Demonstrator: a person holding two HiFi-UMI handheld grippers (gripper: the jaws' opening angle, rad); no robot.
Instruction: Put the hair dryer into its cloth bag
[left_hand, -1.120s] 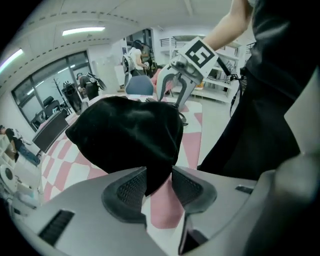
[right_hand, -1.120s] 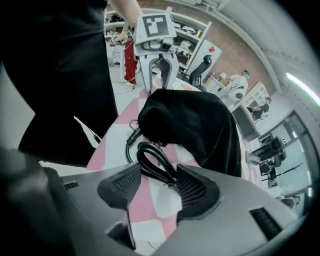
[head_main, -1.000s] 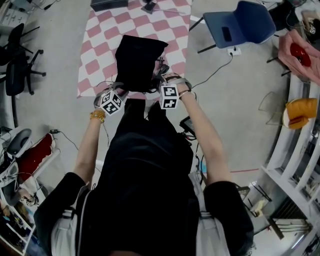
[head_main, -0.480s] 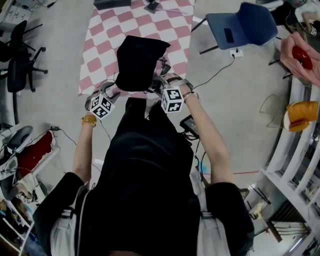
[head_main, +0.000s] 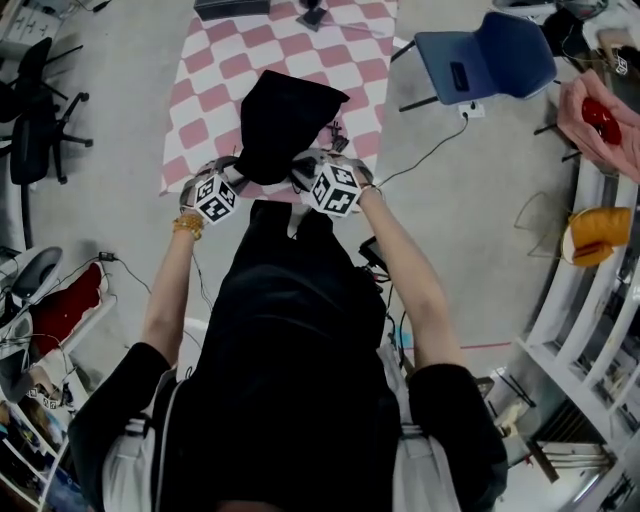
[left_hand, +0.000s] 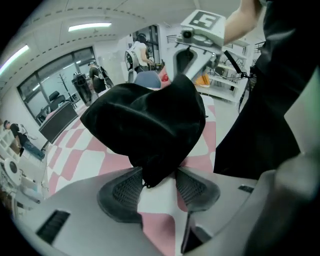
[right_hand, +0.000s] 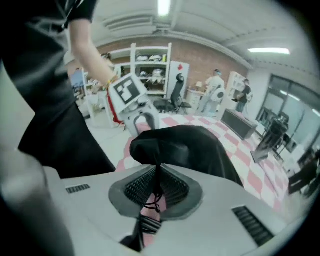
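Observation:
A black cloth bag (head_main: 285, 120) lies bulging on the pink-and-white checkered table (head_main: 200, 90); no hair dryer shows. My left gripper (head_main: 240, 174) is at the bag's near left corner. In the left gripper view its jaws (left_hand: 159, 175) have just been opening and stand open, with the bag's (left_hand: 145, 125) drooping corner between the pads. My right gripper (head_main: 300, 170) is at the near right edge. Its jaws (right_hand: 156, 182) have just been closing and are shut on a pinch of the bag (right_hand: 185, 147) with its thin cord.
A blue chair (head_main: 490, 50) stands on the floor right of the table, with a cable (head_main: 430, 145) running past it. A black office chair (head_main: 35, 110) is at the left. White shelving (head_main: 600, 300) runs down the right side. A dark device (head_main: 230, 8) sits at the table's far edge.
The right gripper's cube has rolled and shifted slightly up and left at the bag's near edge. The left gripper swung out to the left, then came back toward the bag's corner.

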